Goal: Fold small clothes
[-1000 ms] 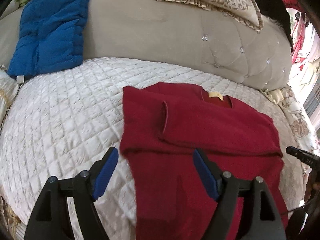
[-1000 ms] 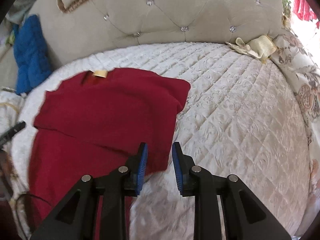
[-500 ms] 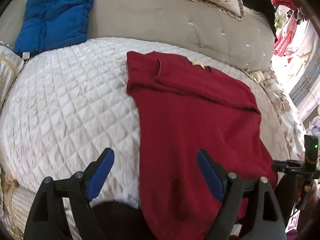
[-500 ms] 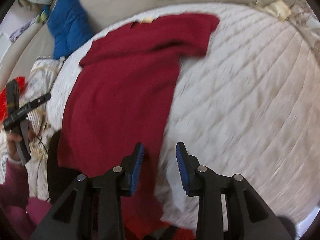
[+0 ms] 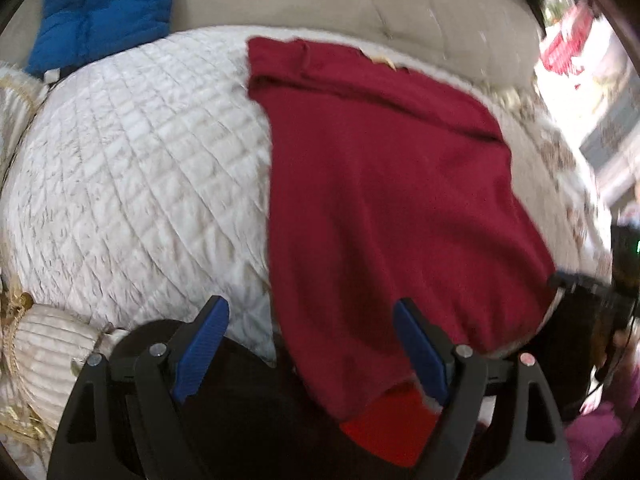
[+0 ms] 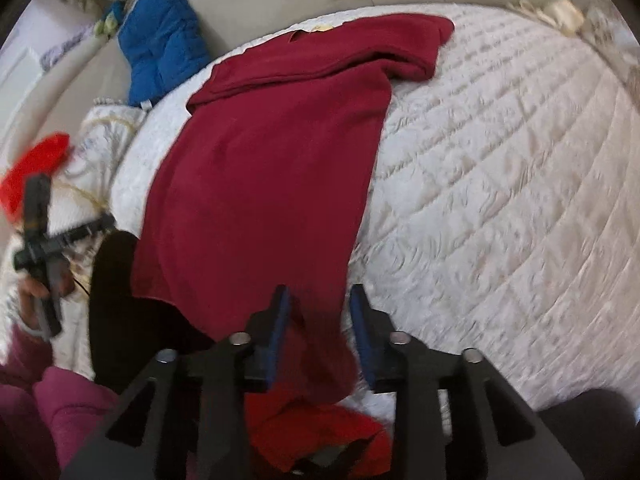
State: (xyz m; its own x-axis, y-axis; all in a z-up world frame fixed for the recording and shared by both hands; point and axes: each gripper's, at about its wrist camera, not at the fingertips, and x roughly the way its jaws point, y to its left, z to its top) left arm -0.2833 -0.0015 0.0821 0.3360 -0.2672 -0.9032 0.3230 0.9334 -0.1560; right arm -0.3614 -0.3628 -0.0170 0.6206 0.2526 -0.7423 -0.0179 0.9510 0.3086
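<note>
Left wrist view: red sweater (image 5: 384,184) lies flat on the white quilt (image 5: 132,184), collar at 12 o'clock near the headboard, hem at 6 hanging over the bed edge. Sleeves look already folded across the chest, so the side folds are done; step in hand looks like picking up the hem for the bottom-to-top fold.

Left gripper (image 5: 310,346) has jaws spread wide, nothing pinched; the sweater's left hem corner sits between them, pads clear of the cloth.

Right gripper (image 6: 318,332): jaws have just been opening a little, gap is narrow, right edge of the hem sits between them. Pads don't look pressed on the fabric, so not gripping yet by my read.

Blue cushion (image 6: 164,40) at 11 o'clock in the right view, well clear.

Next: both drop onto the hem corners, close, lift, carry toward 12 and lay the hem near the collar. Risk: grabbing quilt along with the knit, or uneven corners skewing the fold.
</note>
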